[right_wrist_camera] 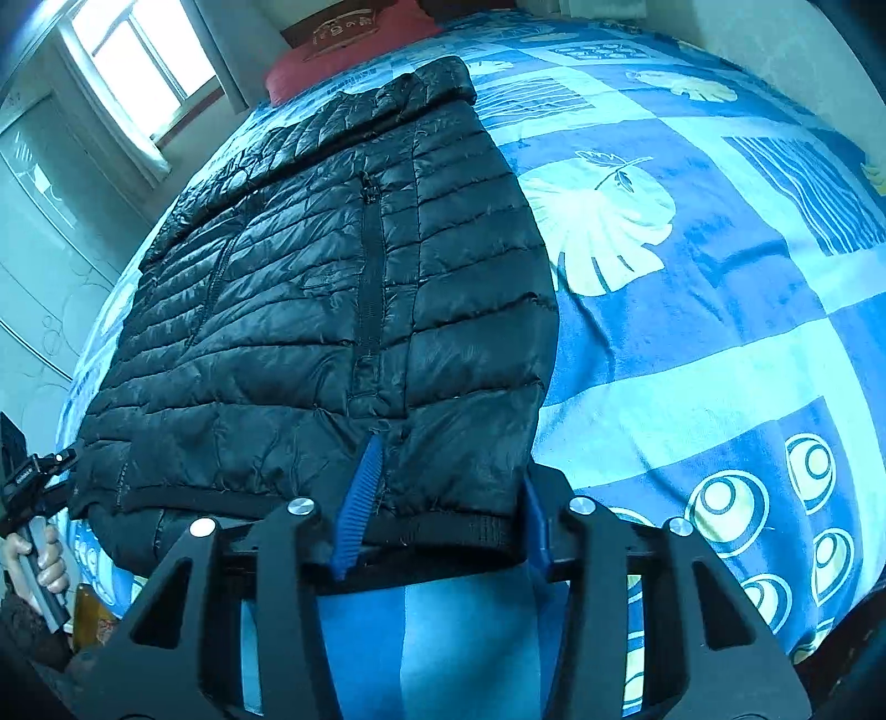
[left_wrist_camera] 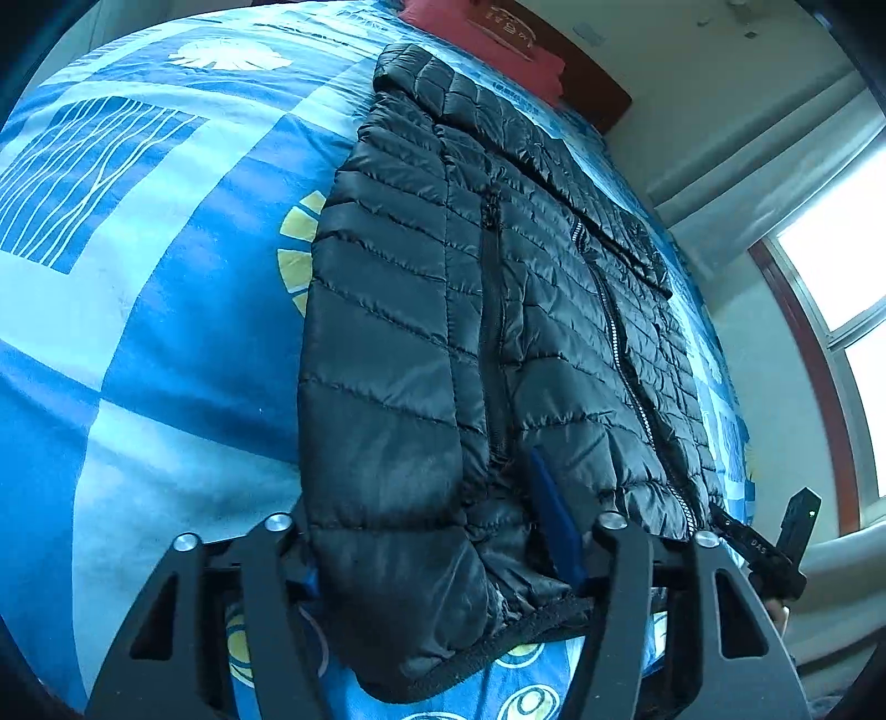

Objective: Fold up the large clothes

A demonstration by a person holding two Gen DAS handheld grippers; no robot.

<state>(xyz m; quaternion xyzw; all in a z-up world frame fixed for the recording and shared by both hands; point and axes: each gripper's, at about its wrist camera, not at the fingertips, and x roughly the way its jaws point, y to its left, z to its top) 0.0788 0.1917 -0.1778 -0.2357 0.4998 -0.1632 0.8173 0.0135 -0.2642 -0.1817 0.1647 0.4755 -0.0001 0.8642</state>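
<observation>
A black quilted puffer jacket [left_wrist_camera: 470,332] lies flat on the bed, front up, with its hem toward me; it also shows in the right wrist view [right_wrist_camera: 332,288]. My left gripper [left_wrist_camera: 437,559] is open, its blue fingers [left_wrist_camera: 554,520] straddling the hem at the jacket's left bottom corner. My right gripper [right_wrist_camera: 443,498] is open too, its blue fingers [right_wrist_camera: 360,493] straddling the hem at the right bottom corner. Neither pair of fingers has closed on the fabric. Each gripper shows at the edge of the other's view.
The bed has a blue patterned sheet [right_wrist_camera: 692,332] with wide bare areas to the jacket's side. A red pillow [left_wrist_camera: 498,39] lies at the head end. A window [left_wrist_camera: 847,266] and wall are beyond the bed's edge.
</observation>
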